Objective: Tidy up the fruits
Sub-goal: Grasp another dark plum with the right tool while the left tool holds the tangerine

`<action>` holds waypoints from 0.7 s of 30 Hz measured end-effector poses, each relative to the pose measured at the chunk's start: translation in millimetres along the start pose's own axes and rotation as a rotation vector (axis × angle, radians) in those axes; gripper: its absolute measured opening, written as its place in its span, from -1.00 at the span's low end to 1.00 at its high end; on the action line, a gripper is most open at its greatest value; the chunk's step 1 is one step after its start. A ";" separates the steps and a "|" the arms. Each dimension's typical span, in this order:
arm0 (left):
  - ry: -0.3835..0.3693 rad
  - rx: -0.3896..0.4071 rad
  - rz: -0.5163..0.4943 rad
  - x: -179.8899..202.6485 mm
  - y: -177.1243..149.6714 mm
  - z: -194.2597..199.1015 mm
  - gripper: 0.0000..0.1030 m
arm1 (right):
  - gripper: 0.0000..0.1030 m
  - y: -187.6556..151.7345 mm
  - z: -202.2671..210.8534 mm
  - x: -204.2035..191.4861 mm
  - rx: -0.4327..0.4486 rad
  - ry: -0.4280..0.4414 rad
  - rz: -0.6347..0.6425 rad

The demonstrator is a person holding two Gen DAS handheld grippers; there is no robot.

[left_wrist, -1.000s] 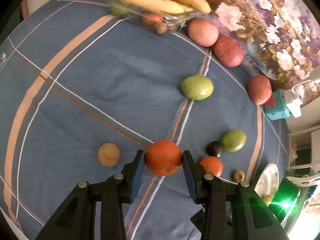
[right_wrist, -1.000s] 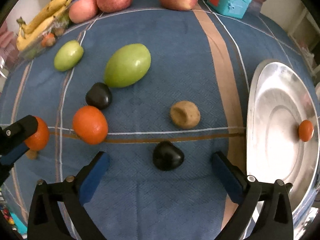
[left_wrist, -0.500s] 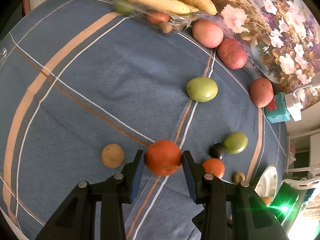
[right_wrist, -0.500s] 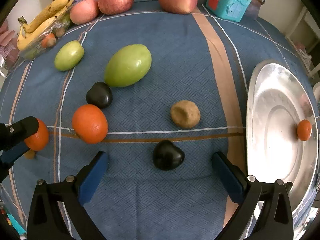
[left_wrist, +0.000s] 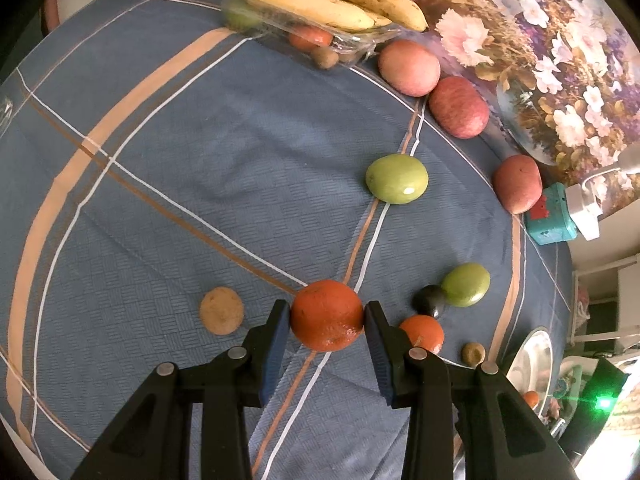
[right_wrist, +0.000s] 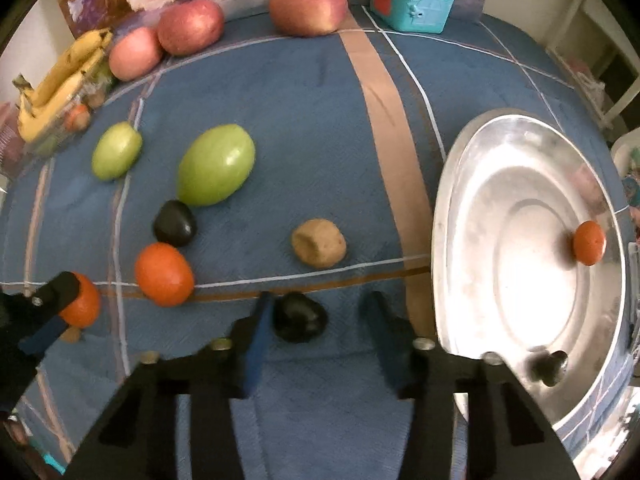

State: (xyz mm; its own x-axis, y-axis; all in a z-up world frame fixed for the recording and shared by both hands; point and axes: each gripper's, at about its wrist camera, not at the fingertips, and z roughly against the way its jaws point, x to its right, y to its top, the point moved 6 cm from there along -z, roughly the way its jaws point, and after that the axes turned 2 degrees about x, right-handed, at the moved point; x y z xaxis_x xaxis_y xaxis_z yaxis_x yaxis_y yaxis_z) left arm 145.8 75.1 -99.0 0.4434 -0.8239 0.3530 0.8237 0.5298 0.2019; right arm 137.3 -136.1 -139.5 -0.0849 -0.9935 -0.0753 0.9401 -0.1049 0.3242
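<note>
- The left gripper (left_wrist: 326, 316) is clamped on an orange (left_wrist: 327, 315), both blue pads pressed to its sides; the fruit sits over a crossing of stripes on the blue checked tablecloth (left_wrist: 180, 168); whether it rests on the cloth or hangs just above it cannot be told.
- The right gripper (right_wrist: 316, 320) stands partly closed around a dark fruit (right_wrist: 299, 317); its left pad touches the fruit, while a gap shows on the right side; the view is somewhat blurred.
- Just beside the left gripper lies a brown round fruit (left_wrist: 221, 310) on the left; on the right sit a second orange (left_wrist: 423, 334), a second dark fruit (left_wrist: 430, 301) and a small green fruit (left_wrist: 466, 284), close together.
- In the right wrist view another brown fruit (right_wrist: 319, 242) lies between the dark fruit and the large green fruit (right_wrist: 216, 165); the silver plate (right_wrist: 452, 216) fills the right side, with a small orange fruit (right_wrist: 589, 242) near its far rim.
- Further off, a green fruit (left_wrist: 397, 178) lies alone on a stripe.
- At the far edge three red apples (left_wrist: 459, 107) lie in a curve; a teal box (left_wrist: 551, 216) stands beside the last one.
- Farthest, bananas (left_wrist: 324, 0) rest on a clear tray (left_wrist: 360, 38) with small fruits inside; a floral cloth (left_wrist: 540, 40) lies behind.
</note>
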 end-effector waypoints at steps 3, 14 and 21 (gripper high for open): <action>-0.002 0.004 0.000 0.8 0.3 1.4 -0.21 | -0.47 0.7 5.0 -0.8 -0.006 0.032 -0.005; -0.003 0.030 -0.019 7.4 2.0 9.4 -0.21 | -0.47 14.7 68.2 -11.3 0.097 0.159 -0.061; 0.013 0.046 -0.046 15.5 0.6 12.4 -0.21 | -0.47 16.4 67.6 -4.3 0.108 0.125 -0.053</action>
State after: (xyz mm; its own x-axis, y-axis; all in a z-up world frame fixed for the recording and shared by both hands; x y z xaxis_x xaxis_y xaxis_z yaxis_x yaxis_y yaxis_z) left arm 148.8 65.2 -82.0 0.4104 -0.8498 0.3306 0.8264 0.4999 0.2591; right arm 130.8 -136.4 -70.1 -0.0853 -0.9740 -0.2098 0.8938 -0.1679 0.4160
